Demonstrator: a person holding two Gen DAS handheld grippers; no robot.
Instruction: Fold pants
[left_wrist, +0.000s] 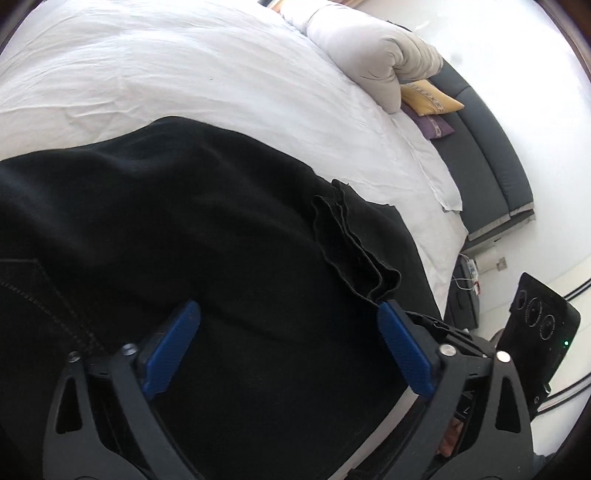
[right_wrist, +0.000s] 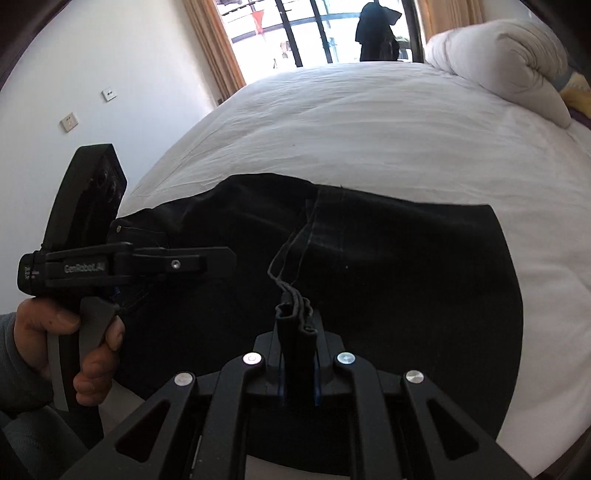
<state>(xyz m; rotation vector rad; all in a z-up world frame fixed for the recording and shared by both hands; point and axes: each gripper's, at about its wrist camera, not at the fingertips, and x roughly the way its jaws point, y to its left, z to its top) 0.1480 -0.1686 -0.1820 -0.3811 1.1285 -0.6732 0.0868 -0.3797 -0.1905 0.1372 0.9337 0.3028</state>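
Black pants (left_wrist: 192, 221) lie folded on the white bed (left_wrist: 184, 66), and also show in the right wrist view (right_wrist: 406, 266). My left gripper (left_wrist: 288, 314) is open just above the pants, blue pads (left_wrist: 173, 343) wide apart, nothing between them. It shows from the side in the right wrist view (right_wrist: 221, 262). My right gripper (right_wrist: 297, 321) is shut on the stacked hem edges (right_wrist: 295, 314) of the pants, at the near edge of the bed. That bunched hem (left_wrist: 354, 251) ends by the right pad in the left wrist view.
A rolled white duvet (left_wrist: 376, 55) lies at the bed's head, with a yellow cushion (left_wrist: 432, 96) and a purple cushion (left_wrist: 432, 125) beside it. A dark headboard (left_wrist: 480, 155) runs along the wall. A window with curtains (right_wrist: 317, 29) is beyond the bed.
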